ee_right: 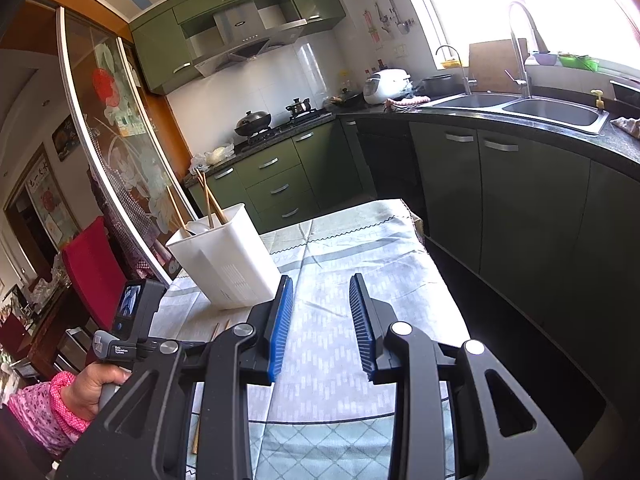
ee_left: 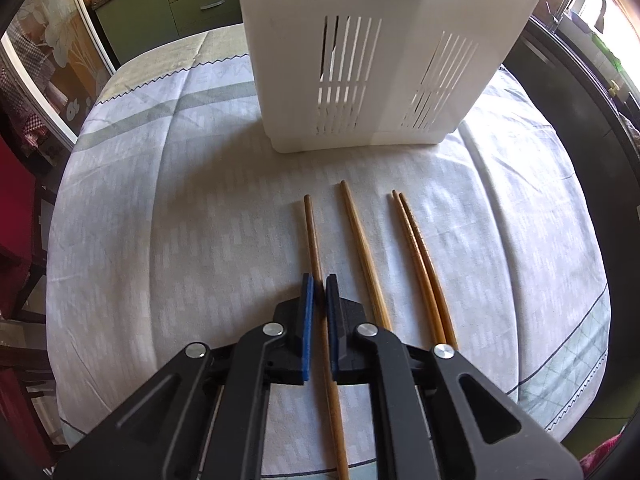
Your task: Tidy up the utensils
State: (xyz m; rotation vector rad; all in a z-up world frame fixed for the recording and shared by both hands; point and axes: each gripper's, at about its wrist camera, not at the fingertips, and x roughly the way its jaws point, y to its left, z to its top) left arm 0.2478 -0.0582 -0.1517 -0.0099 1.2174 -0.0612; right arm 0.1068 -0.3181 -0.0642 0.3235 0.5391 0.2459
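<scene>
Four loose chopsticks lie on the cloth-covered table [ee_left: 160, 200] in front of the white utensil holder [ee_left: 360, 80], tips pointing at it, i.e. toward 12 o'clock in the left wrist view. Leftmost chopstick [ee_left: 313, 236] runs straight thru the left gripper [ee_left: 320, 292]; its blue pads [ee_left: 307, 320] have closed in on the stick w/ almost no gap, pinching it approx. mid-length, the butt end sticking out below at 6 o'clock. Single chopstick [ee_left: 362, 248] lies just beside at 3 o'clock of the gripped one, not touching it. Paired chopsticks [ee_left: 416, 252] lie farther toward 3 o'clock, the two touching along most of their length.

Holder stands upright at 12 o'clock of the sticks, near but apart from their tips, slotted vents on its front & side walls. Right wrist view shows chopsticks in holder [ee_right: 208, 204] leaning out of its top, at least three; what else is inside can't be made out.

Right gripper [ee_right: 322, 300] hovers over bare cloth toward 3 o'clock of the holder, fingers partly apart, nothing between the pads. At 8 o'clock in that view, a hand [ee_right: 90, 390] w/ a pink patterned sleeve [ee_right: 40, 412] grips the left tool's handle.

Bkgd: green cabinets [ee_right: 272, 184], steel sink [ee_right: 520, 108] at 2 o'clock, red chair [ee_right: 90, 268] at 9 o'clock.
</scene>
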